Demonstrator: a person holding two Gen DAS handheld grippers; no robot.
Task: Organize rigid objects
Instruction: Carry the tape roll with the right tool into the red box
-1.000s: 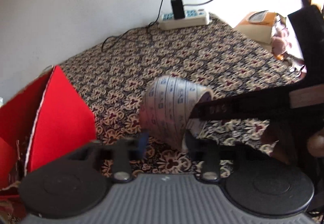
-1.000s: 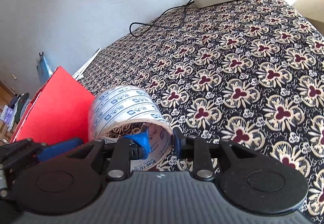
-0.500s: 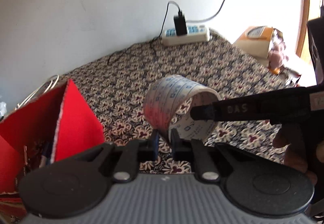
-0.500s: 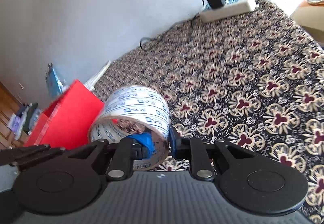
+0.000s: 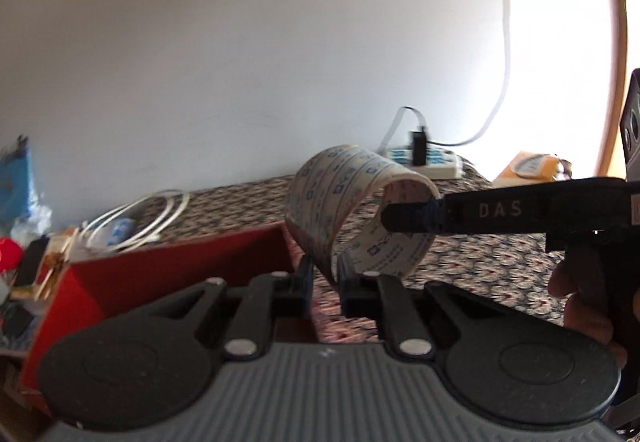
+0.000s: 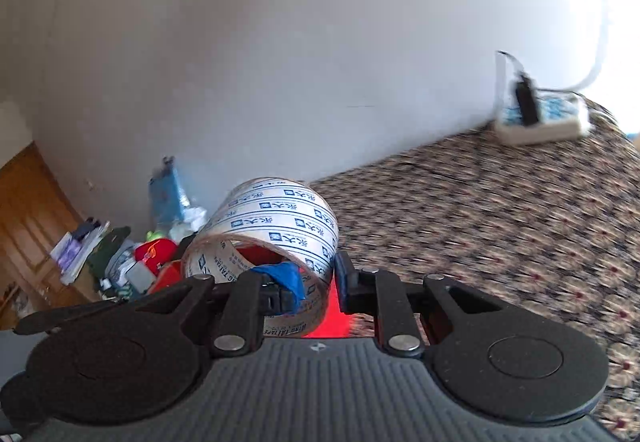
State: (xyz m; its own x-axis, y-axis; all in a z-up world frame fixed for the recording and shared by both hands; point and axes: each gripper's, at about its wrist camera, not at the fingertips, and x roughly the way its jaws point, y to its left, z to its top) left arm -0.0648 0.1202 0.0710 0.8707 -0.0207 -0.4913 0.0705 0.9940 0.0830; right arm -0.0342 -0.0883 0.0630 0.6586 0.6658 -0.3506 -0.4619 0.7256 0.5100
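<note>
Both tools are clamped on the tape roll: the left tool (image 5: 323, 274) pinches its near wall, and the right tool (image 6: 320, 284) grips the opposite wall, one finger inside the ring. The tape roll (image 6: 276, 226) hangs off the patterned bench (image 6: 500, 210), just above the open red box (image 5: 168, 262). This looks like the carry step, with the roll being taken to the box. Next it probably needs lowering inside the box walls, then both grips eased off together. Beyond the roll, a power strip (image 5: 424, 162) lies by the wall.
</note>
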